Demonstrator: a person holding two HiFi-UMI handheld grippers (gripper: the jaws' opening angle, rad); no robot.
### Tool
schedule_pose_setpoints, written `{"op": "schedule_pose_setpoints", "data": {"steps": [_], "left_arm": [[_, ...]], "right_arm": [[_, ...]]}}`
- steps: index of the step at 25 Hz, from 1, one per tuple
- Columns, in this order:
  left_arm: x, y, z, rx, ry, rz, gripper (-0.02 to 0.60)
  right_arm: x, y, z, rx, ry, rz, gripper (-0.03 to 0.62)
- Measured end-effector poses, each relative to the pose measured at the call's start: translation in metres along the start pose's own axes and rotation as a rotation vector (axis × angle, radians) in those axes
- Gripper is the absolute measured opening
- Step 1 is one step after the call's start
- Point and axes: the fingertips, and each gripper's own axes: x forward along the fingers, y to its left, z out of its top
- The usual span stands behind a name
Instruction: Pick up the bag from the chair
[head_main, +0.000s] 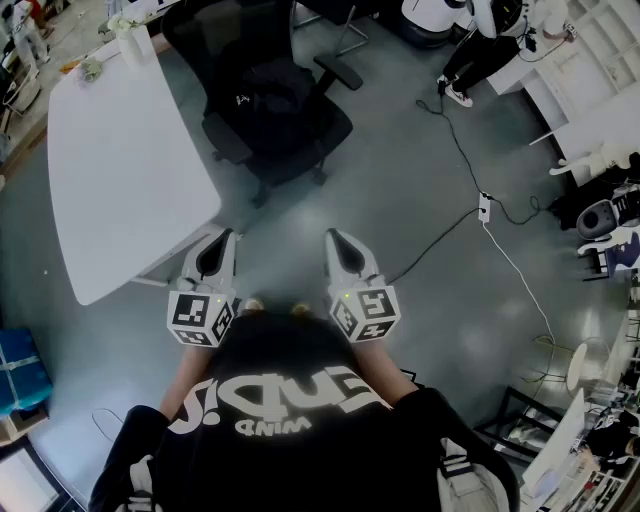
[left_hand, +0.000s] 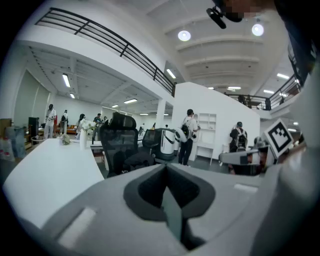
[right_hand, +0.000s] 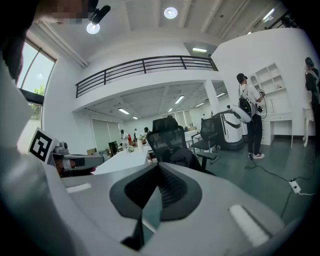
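Note:
A black bag (head_main: 272, 104) lies on the seat of a black office chair (head_main: 338, 72) a short way ahead of me, beside the white table (head_main: 120, 170). Both grippers are held close to my body, side by side, pointing toward the chair and well short of it. My left gripper (head_main: 222, 238) and my right gripper (head_main: 335, 240) each have their jaws together with nothing between them. The left gripper view shows the bag (left_hand: 136, 159) beyond the left gripper (left_hand: 167, 172). In the right gripper view the bag (right_hand: 183, 156) sits past the right gripper (right_hand: 159, 171).
A white vase (head_main: 133, 42) with flowers stands at the table's far end. Cables and a power strip (head_main: 484, 207) run over the grey floor on the right. A blue box (head_main: 20, 365) sits at my left. People stand by white shelves (right_hand: 272, 80) in the background.

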Motion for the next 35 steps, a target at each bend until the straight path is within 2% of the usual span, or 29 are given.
{"op": "schedule_pose_setpoints", "data": {"steps": [11, 23, 29, 35], "left_arm": [[0.002, -0.009, 0.001, -0.002, 0.004, 0.007, 0.002], [0.025, -0.026, -0.006, 0.006, -0.016, 0.081, 0.002], [0.069, -0.001, -0.011, -0.008, -0.006, 0.089, 0.002], [0.135, 0.018, 0.008, -0.007, -0.01, 0.073, 0.002]], "right_arm": [[-0.013, -0.001, 0.003, 0.015, -0.015, 0.016, 0.002], [-0.035, -0.051, -0.021, 0.029, 0.042, 0.002, 0.002], [0.003, -0.081, -0.021, 0.035, 0.048, -0.013, 0.002], [0.048, -0.121, -0.004, 0.046, 0.06, -0.032, 0.002]]}}
